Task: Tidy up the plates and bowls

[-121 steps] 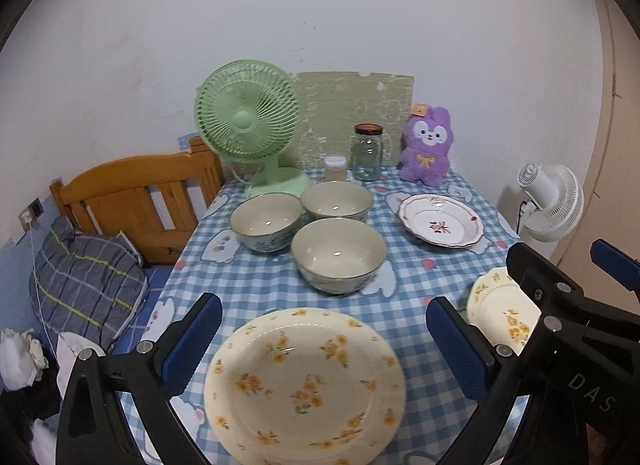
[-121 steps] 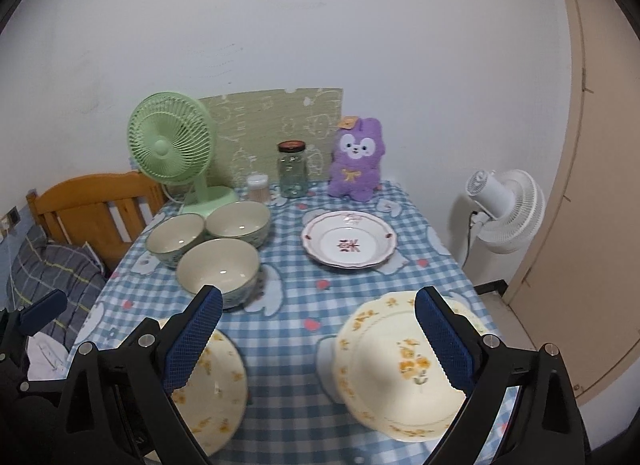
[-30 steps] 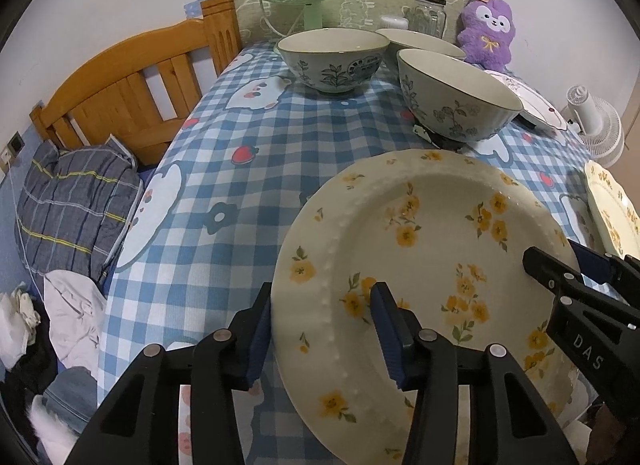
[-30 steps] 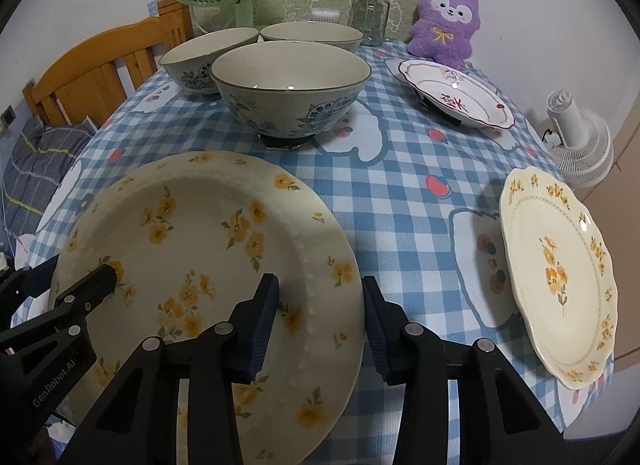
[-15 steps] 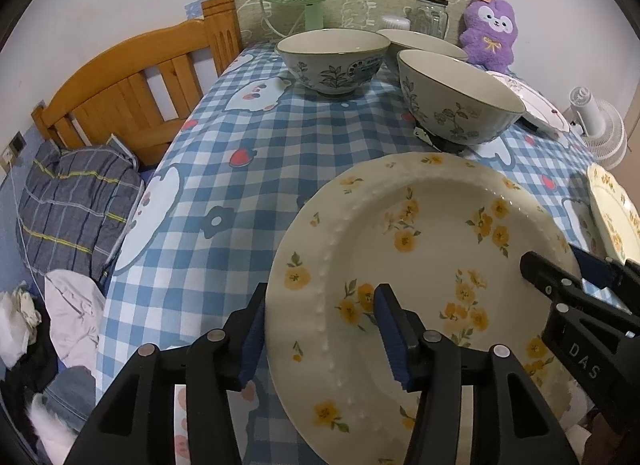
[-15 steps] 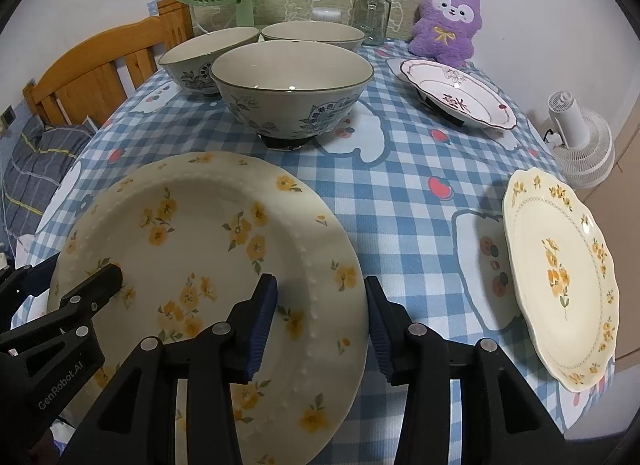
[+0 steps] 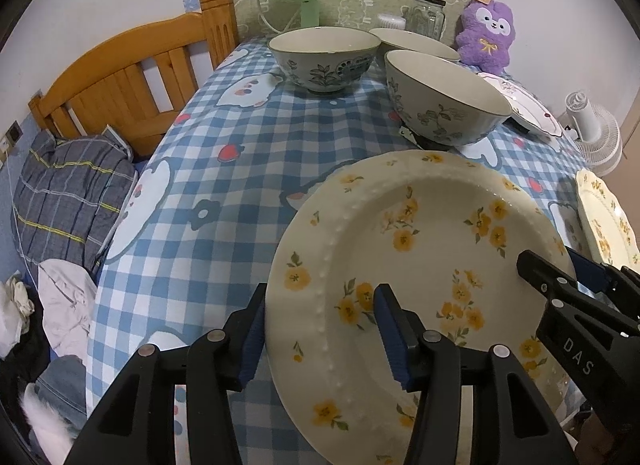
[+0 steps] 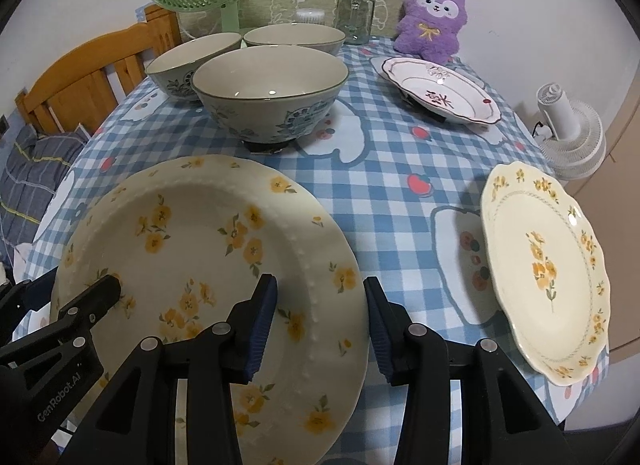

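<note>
Jaws of both grippers straddle the yellow-flowered plate over the checked tablecloth.

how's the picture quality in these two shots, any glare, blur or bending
Left wrist view: sharp, strong fisheye bending, black corners, the big plate evenly lit, no hard glare. Right wrist view: same bending, small glints inside the front bowl and on the red-rimmed plate, soft shadow beside the scalloped plate.

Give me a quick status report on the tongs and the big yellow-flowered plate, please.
Both tongs, left and right, straddle opposite rim edges of the large floral plate. Grip unconfirmed. Nearest bowl stands just behind.
</note>
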Tool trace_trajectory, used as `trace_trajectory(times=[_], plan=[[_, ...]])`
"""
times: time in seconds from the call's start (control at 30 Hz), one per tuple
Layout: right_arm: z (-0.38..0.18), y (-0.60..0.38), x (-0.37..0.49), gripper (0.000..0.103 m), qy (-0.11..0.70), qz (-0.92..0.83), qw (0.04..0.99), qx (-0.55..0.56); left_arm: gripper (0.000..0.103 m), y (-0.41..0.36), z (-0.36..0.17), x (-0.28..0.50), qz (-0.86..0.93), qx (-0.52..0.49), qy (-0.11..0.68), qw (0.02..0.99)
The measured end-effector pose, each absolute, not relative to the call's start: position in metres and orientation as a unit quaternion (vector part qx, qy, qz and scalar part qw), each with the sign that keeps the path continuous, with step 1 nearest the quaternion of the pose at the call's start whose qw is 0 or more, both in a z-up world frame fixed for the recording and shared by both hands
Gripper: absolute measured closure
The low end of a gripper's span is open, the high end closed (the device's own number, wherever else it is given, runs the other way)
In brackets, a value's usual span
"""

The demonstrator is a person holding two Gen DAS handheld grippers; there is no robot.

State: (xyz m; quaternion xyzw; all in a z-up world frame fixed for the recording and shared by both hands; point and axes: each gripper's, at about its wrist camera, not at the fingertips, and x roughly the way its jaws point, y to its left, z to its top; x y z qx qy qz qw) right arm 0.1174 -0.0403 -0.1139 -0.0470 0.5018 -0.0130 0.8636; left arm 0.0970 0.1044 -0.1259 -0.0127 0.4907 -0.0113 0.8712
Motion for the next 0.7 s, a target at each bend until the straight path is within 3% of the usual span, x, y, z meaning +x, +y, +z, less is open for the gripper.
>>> trace_trajectory(times=[0.7], plan=[[-0.105, -0.086, 0.119, 0.057, 0.501, -0.027, 0.865, -0.025, 0.055, 0.061, -0.12, 0.103, -0.014, 0.005, 0.49, 0.872]])
